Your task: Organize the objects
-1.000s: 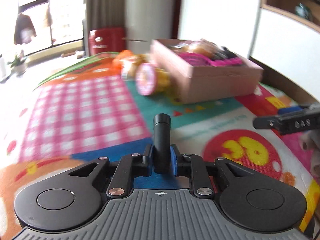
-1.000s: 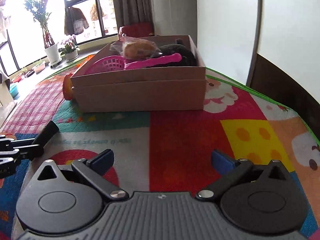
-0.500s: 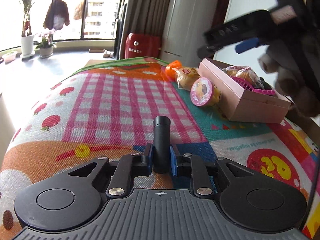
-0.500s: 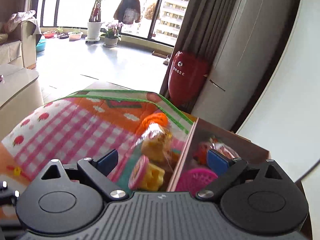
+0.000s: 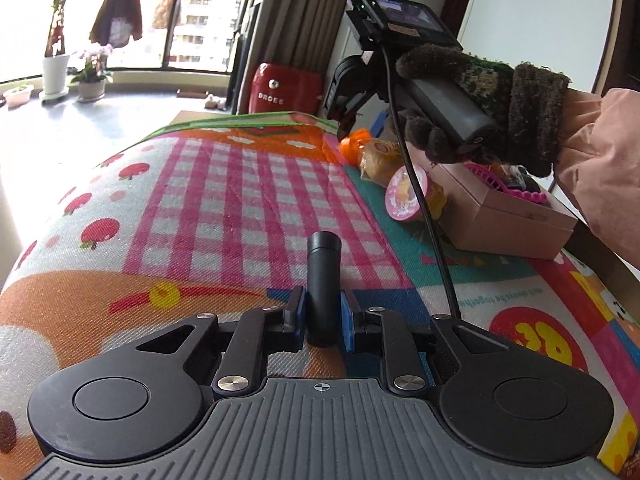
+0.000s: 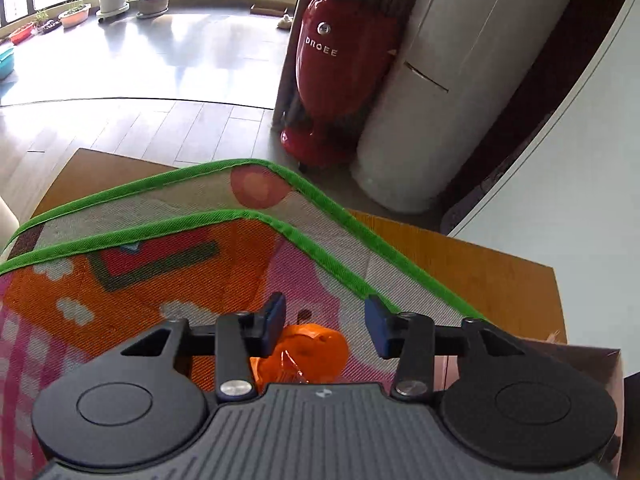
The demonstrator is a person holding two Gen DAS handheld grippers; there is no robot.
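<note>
- Black smooth cylinder (image 5: 323, 280) clamped upright between the blue pads of the left gripper (image 5: 323, 316), low over the woven, brightly printed play mat (image 5: 224, 184).
- Blue-padded fingers of the right gripper (image 6: 326, 326) spread apart, hovering directly above an orange, crinkly plastic-wrapped item (image 6: 308, 354) that lies on the mat near its green-bound edge (image 6: 332, 216); touching or not cannot be told.
- Dark fuzzy knitted glove on the right hand (image 5: 480, 108), wrapped round the grey handle, arm in a pink sleeve reaching in over the box.
- Round pink-lidded yellow cup (image 5: 412, 196) on its side, just beside the pinkish cardboard box (image 5: 512, 220).
- Clear-wrapped bun (image 5: 378, 158) close behind the cup.
- Pink plastic mesh piece (image 5: 488, 176) inside the box.
- Glossy red appliance (image 6: 336, 76) lettered "DROEE", standing on the floor beside a white cylindrical unit (image 6: 452, 92).
</note>
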